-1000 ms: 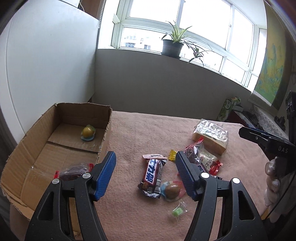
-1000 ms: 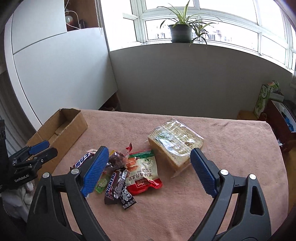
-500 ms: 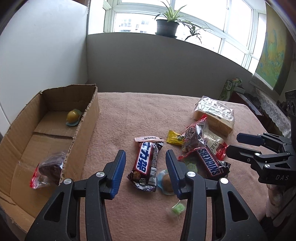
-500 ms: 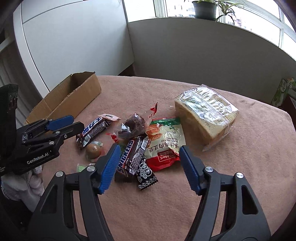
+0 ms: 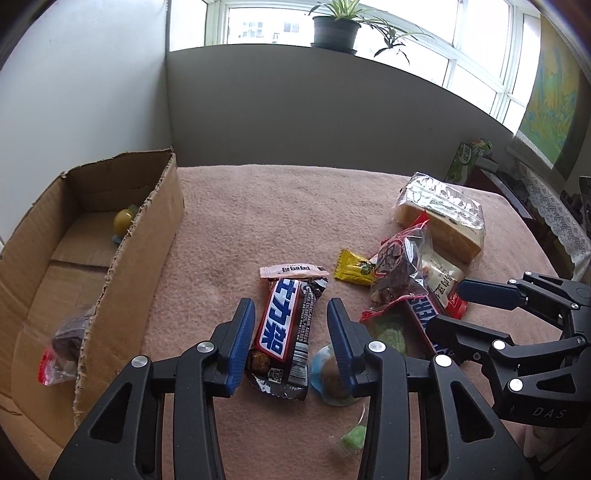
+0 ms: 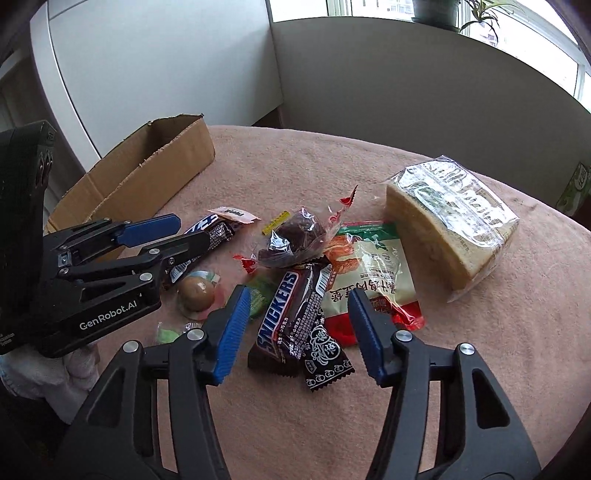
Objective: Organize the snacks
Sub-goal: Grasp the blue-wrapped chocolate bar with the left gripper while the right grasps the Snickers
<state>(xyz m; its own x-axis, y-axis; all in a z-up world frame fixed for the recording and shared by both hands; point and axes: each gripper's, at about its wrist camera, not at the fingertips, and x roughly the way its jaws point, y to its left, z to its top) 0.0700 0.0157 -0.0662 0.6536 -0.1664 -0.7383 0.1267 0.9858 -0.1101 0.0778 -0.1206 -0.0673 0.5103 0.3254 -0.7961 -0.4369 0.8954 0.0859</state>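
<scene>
My left gripper (image 5: 290, 339) is open, its blue pads on either side of a Chinese-label Snickers bar (image 5: 284, 325) lying on the pink cloth. My right gripper (image 6: 297, 328) is open around a second Snickers bar (image 6: 288, 314) and a black sachet (image 6: 325, 358). Nearby lie a red-green snack pack (image 6: 369, 280), a clear bag with a dark snack (image 6: 291, 236), a wrapped bread loaf (image 6: 450, 218), a yellow candy (image 5: 352, 273), a jelly cup (image 6: 195, 291) and a green candy (image 5: 354, 439). The cardboard box (image 5: 122, 258) at left holds a yellow jelly cup (image 5: 123, 219) and a bagged dark snack (image 5: 66, 343).
The table is covered in pink cloth (image 5: 258, 214) and backed by a grey wall. A green carton (image 5: 469, 158) stands past the far right corner. A potted plant (image 5: 334, 29) sits on the windowsill. Each gripper shows in the other's view, close together over the snack pile.
Both grippers have moved down and forward toward the snacks and narrowed their opening. The left now straddles the Chinese-label bar, the right the Snickers bar.
</scene>
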